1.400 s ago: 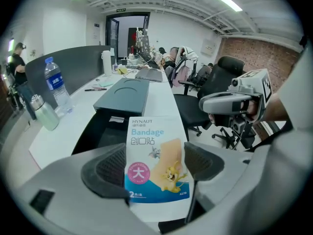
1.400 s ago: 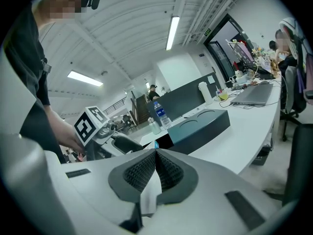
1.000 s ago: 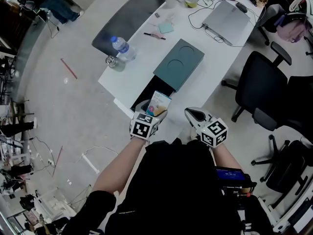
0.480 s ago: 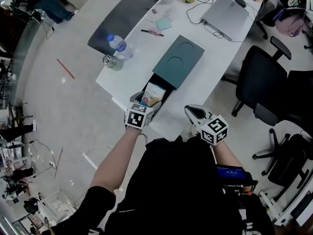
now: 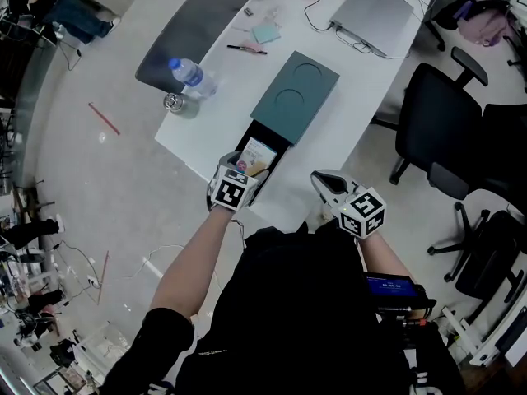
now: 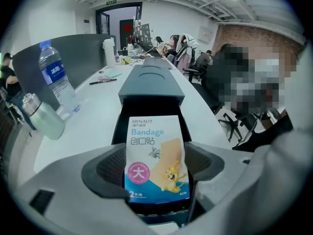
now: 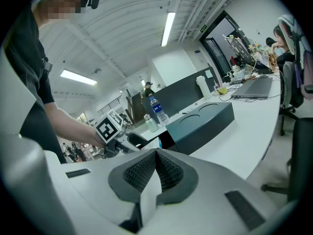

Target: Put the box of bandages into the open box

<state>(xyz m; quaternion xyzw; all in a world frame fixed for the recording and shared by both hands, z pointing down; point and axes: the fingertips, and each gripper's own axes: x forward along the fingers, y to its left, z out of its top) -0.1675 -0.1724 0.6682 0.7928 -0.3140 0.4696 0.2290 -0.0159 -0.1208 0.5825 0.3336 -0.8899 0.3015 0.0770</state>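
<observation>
My left gripper (image 5: 240, 176) (image 6: 155, 166) is shut on the bandage box (image 5: 256, 156) (image 6: 155, 155), a white and blue carton with a cartoon mouse. It holds the carton upright over the dark opening of the open box (image 5: 262, 140) (image 6: 150, 116), at the table's near edge. The box's teal lid (image 5: 291, 98) (image 6: 150, 82) lies slid back over its far part. My right gripper (image 5: 327, 183) (image 7: 155, 173) is shut and empty, hanging off the table's near edge to the right. In the right gripper view the left gripper (image 7: 128, 141) shows beside the teal lid (image 7: 203, 119).
On the white table (image 5: 346, 81) stand a water bottle (image 5: 188, 74) and a small metal flask (image 5: 173, 103) at the left, a pen (image 5: 242, 48), a sticky pad (image 5: 266, 33) and a laptop (image 5: 379, 11) farther back. A black office chair (image 5: 436, 130) stands right of the table.
The left gripper has carried the bandage box forward and down, from the table's near edge to the mouth of the open box. The right gripper has stayed about where it was.
</observation>
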